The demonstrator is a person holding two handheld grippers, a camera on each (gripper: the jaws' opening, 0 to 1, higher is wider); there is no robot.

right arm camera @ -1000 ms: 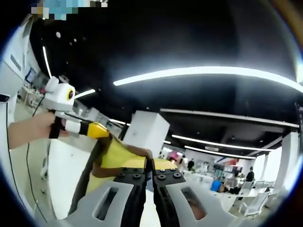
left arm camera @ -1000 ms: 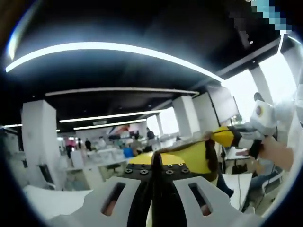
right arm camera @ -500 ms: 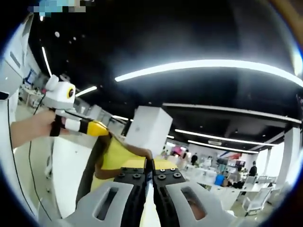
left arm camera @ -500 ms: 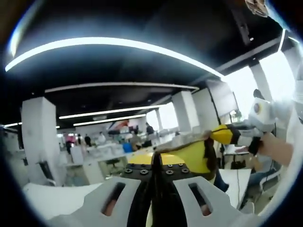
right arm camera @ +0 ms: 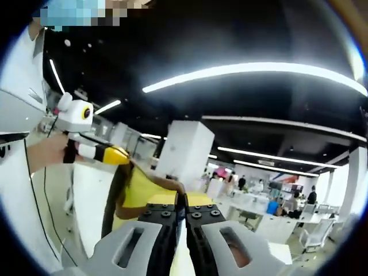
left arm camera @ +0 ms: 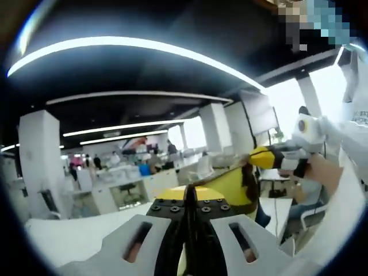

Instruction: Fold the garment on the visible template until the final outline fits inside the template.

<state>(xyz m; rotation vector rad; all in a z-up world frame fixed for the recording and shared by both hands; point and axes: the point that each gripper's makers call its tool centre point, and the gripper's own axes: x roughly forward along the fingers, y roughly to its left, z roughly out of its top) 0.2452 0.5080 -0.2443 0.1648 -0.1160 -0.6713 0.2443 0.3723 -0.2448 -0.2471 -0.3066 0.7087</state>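
Both grippers are raised high with a yellow garment [left arm camera: 230,190] stretched in the air between them, the ceiling and its long light strips [left arm camera: 138,49] behind. In the left gripper view, the left gripper [left arm camera: 190,201] has its two white jaws pressed together, and the yellow cloth with its dark brown edge comes straight out from between the tips, so it is clamped on the garment. From those tips the cloth runs up and to the right to the right gripper [left arm camera: 256,156], whose yellow nose also bites the fabric; a hand [left arm camera: 313,169] grips its handle just behind. In the right gripper view, the right gripper [right arm camera: 185,201] shows the same closed jaws with the garment [right arm camera: 141,190] pinched at the tips. From there the cloth climbs up and to the left to the left gripper [right arm camera: 125,156], yellow-nosed and closed on the fabric, with the person's hand [right arm camera: 49,154] around its grip and a white sleeve [right arm camera: 17,103] beyond it. The garment hangs in a shallow sag between the two clamped corners, a brown band trailing down below the far gripper in each view. Beyond both sets of jaws lies an office with white pillars [right arm camera: 184,152], desks and distant people [left arm camera: 172,149]
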